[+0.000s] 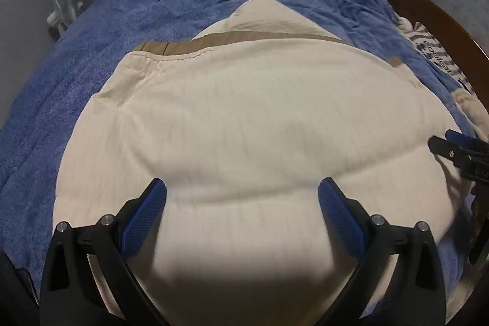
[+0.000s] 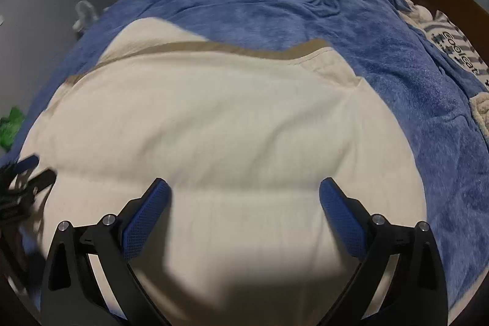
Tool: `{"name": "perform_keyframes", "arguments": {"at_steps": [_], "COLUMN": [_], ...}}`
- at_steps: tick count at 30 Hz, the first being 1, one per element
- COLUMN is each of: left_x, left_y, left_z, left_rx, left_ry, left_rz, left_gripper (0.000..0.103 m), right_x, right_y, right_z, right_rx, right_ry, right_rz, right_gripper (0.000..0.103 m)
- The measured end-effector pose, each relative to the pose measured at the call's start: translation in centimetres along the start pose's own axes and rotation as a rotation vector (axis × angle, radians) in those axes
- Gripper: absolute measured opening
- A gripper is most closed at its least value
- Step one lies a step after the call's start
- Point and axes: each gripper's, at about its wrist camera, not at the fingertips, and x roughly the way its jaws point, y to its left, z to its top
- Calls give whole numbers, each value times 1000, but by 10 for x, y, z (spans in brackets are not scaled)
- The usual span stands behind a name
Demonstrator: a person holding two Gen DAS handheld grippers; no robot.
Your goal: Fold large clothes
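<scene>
Cream garment (image 1: 244, 118), brown-trimmed, lies spread on a blue blanket (image 1: 91, 66) with one crosswise fold apparently made. Left gripper (image 1: 241, 197) and right gripper (image 2: 244, 197) hover above it, fingers wide, gripping nothing; further folds likely remain.

I have open room above the cream garment (image 1: 244, 118), which covers the near middle of the bed. Bare blue blanket (image 1: 91, 57) lies free toward the far and left edges. Along the right edge, a striped cloth (image 1: 440, 57) and the wooden bed frame (image 1: 440, 17) crowd my way.
</scene>
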Motion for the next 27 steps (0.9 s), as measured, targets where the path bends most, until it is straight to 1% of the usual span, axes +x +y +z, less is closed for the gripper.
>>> {"name": "perform_keyframes", "arguments": {"at_steps": [4,6,9,11,13,15,17,19,20,21,22,24,26,27], "left_x": [14,16,11,2,-10,-27,-39,-43,-43,-40,-38,-43,-49,-50], "left_y": [-1,2,5,7,6,4,-2,-8,-11,-12,-11,-4,9,15], "left_z": [14,21,20,17,11,2,-10,-22,-30,-39,-45,-58,-70,-75], "left_rx": [-13,-36,-63,-76,-84,-79,-64,-51,-45,-40,-37,-36,-56,-70], "left_ry": [10,-5,-34,-54,-80,-117,-141,-133,-119,-97,-88,-96,-101,-98], "left_rz": [10,13,14,15,10,10,2,-3,-4,13,25,43,76,73], "left_gripper": [96,96,96,96,96,96,96,96,96,96,96,96,96,96], "right_x": [18,17,7,-10,-23,-37,-45,-46,-45,-44,-43,-46,-50,-52], "right_y": [-10,-15,-14,-8,-5,0,15,35,44,48,47,35,18,1], "right_z": [19,24,26,22,16,4,-10,-25,-35,-44,-54,-63,-71,-78], "right_rx": [48,73,84,50,39,41,-15,-103,-151,-175,-184,-157,-128,-102], "right_ry": [-4,-36,-86,-149,-187,-200,-199,-170,-150,-141,-132,-121,-125,-125], "right_rz": [-13,2,47,32,35,86,121,135,127,109,100,99,69,45], "right_gripper": [95,92,90,91,92,94,94,94,94,94,94,94,94,94]}}
